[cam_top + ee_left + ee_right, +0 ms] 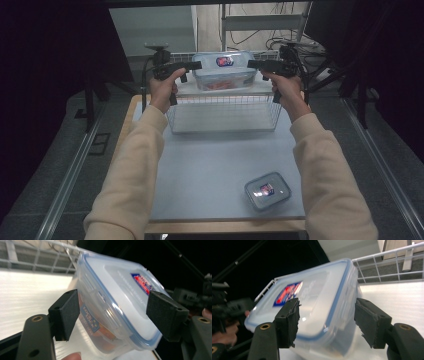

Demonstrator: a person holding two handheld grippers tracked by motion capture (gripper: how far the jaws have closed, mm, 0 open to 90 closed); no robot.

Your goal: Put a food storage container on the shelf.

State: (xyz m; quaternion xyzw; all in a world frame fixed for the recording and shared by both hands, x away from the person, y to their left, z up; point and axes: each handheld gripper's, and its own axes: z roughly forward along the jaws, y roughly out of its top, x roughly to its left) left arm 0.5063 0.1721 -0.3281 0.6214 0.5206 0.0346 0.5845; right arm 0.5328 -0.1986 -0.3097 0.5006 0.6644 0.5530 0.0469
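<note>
With both sets of jaws spread wide, the left gripper and right gripper flank the lidded container, one at each short end, pointing inward at each other. Pads stand apart from the walls in both gripper views: straddling, not clamping. Container sits on top of the wire rack at the table's far edge, long axis running gripper to gripper. Both hands equally near. A smaller container lies well apart, near edge.

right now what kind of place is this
Probably a lab or recording setup, not a kitchen: dark curtains at the sides, loose cables behind, and a plain table with a wire shelf holding a food box.
</note>
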